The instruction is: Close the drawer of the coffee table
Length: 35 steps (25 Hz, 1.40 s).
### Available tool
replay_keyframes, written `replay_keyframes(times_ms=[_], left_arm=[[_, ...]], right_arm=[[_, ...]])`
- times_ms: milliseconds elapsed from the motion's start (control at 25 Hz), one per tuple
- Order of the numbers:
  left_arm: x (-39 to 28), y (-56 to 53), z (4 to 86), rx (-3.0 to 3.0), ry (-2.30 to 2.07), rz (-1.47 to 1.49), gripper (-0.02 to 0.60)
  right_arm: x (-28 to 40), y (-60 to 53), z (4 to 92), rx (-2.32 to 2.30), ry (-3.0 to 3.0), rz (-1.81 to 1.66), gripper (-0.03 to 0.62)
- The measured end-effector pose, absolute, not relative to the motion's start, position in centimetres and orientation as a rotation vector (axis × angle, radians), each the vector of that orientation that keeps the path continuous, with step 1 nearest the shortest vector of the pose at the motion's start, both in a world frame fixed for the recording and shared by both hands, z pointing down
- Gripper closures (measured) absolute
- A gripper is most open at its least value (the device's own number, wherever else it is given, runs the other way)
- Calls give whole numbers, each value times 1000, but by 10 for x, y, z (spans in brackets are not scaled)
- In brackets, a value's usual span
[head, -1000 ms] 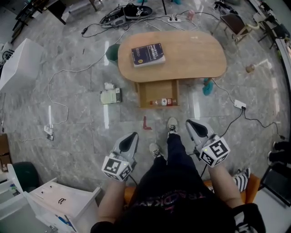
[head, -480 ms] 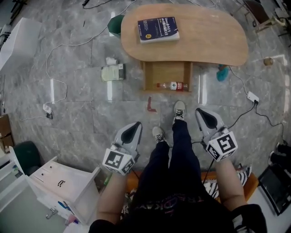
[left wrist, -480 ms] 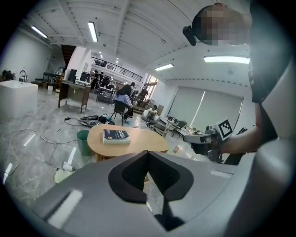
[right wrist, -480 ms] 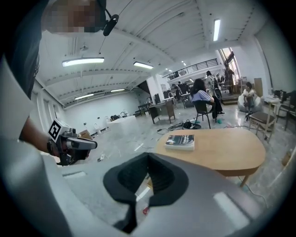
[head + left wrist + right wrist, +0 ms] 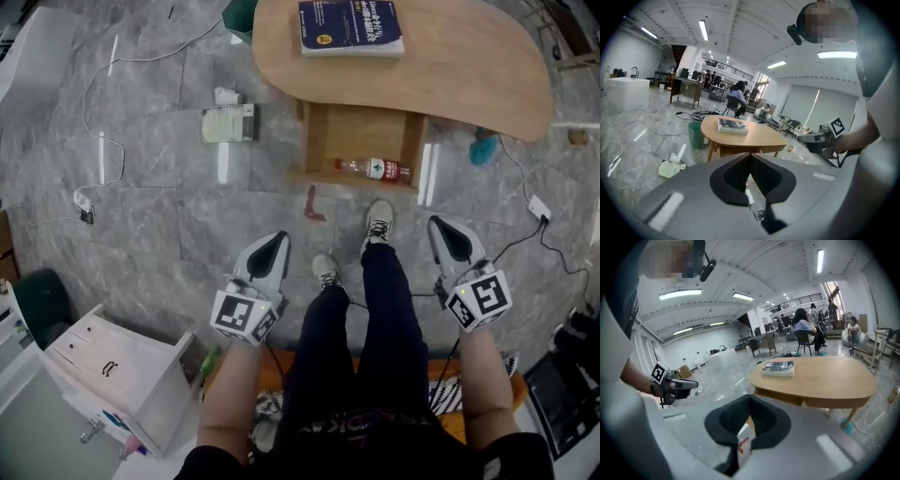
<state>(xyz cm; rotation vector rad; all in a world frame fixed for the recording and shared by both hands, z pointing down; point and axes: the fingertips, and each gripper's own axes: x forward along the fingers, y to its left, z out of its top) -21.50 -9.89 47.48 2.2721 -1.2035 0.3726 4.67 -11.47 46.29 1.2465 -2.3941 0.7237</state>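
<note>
An oval wooden coffee table (image 5: 450, 66) stands ahead of me, its drawer (image 5: 364, 141) pulled out toward my feet. A plastic bottle with a red label (image 5: 375, 169) lies in the drawer near its front edge. A dark blue book (image 5: 352, 26) rests on the tabletop. My left gripper (image 5: 275, 246) is shut and empty, low beside my left leg, well short of the drawer. My right gripper (image 5: 444, 229) is shut and empty too, beside my right leg and below the drawer's right corner. In the gripper views the table (image 5: 740, 136) (image 5: 820, 378) shows beyond the closed jaws.
A pale green pack (image 5: 228, 124) lies on the marble floor left of the drawer, a red mark (image 5: 314, 203) just before it. Cables (image 5: 98, 141) trail at left, a plug and cord (image 5: 538, 208) at right. A white cabinet (image 5: 112, 375) stands at lower left. A green bin (image 5: 696, 133) is beside the table.
Both grippers have sunk lower, and the table and open drawer have come nearer and larger in the head view. The jaws stayed shut.
</note>
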Motion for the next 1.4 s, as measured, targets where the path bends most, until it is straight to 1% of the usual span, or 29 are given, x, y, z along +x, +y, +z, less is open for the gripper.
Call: replay_keyframes(times_ms=[200, 800, 1040, 1320, 1360, 1400], left_arm=[[-227, -108, 540, 2224, -1249, 382, 581], [-248, -150, 718, 2274, -1308, 478, 581], [-264, -171, 770, 2348, -1410, 472, 580], [-291, -176, 802, 2424, -1489, 416, 580], [-294, -177, 806, 2440, -1486, 419, 573], [-297, -178, 809, 2458, -1482, 421, 549]], right_arm=[[46, -124, 530, 1173, -2369, 723, 594], [58, -180, 681, 1138, -2429, 646, 594], [75, -209, 708, 1214, -2509, 538, 594], [96, -219, 700, 1351, -2610, 363, 594], [102, -220, 702, 1381, -2608, 341, 594], [109, -220, 706, 1408, -2593, 320, 594]])
